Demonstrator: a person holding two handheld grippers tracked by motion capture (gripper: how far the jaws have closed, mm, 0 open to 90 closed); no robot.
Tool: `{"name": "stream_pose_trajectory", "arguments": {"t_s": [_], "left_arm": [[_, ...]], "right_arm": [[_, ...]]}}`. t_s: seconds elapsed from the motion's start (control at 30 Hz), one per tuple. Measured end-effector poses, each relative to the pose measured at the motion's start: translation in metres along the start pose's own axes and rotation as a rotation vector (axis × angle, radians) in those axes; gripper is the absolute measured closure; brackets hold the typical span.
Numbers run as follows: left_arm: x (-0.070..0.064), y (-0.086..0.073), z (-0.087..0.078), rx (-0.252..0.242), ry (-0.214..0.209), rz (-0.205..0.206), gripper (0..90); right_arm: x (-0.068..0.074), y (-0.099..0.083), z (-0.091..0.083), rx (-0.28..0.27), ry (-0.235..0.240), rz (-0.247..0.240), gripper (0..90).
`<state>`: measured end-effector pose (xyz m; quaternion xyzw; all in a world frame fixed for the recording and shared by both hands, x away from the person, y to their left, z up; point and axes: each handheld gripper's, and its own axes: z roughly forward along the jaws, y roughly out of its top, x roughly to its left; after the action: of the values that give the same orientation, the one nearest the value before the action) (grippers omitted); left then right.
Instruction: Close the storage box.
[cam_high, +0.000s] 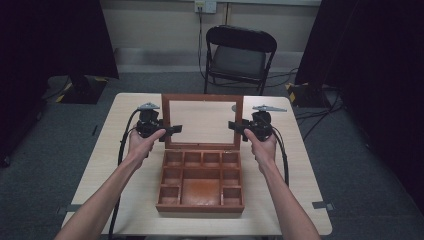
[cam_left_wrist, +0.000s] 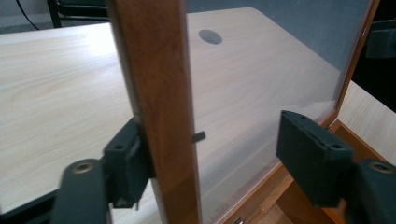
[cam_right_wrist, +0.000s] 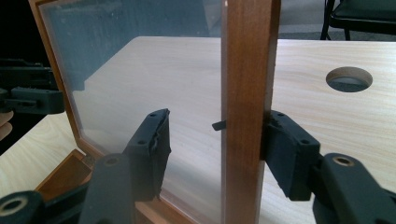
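Forearms reach in low; left gripper (cam_high: 172, 129) and right gripper (cam_high: 235, 125), jaws apart, straddle opposite side rails of the upright glazed lid (cam_high: 202, 121), standing behind the open wooden box (cam_high: 201, 181) mid-table, equally near both hands
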<state>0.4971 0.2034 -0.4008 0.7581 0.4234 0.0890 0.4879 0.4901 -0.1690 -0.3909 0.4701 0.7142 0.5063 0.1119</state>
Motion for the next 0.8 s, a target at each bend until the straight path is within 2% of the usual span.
{"name": "stream_pose_trajectory", "arguments": {"t_s": [0.1,0.33,0.47,0.6,0.8], "left_arm": [[0.0,0.0,-0.005,-0.012,-0.019,0.0,38.0],[-0.008,0.0,-0.012,-0.011,-0.015,0.035,36.8],[-0.01,-0.001,-0.017,-0.02,-0.038,0.046,37.8],[-0.013,-0.002,-0.022,-0.023,-0.051,0.05,37.3],[-0.016,-0.005,-0.026,-0.039,-0.051,0.049,38.5]], "right_arm": [[0.002,-0.002,-0.003,0.002,0.003,0.0,42.9],[0.005,-0.002,-0.01,0.008,0.027,-0.009,42.2],[0.006,-0.002,-0.013,0.0,0.046,-0.001,43.1],[0.009,-0.004,-0.016,-0.007,0.05,-0.003,46.2],[0.012,-0.005,-0.021,-0.005,0.06,0.0,46.1]]}}
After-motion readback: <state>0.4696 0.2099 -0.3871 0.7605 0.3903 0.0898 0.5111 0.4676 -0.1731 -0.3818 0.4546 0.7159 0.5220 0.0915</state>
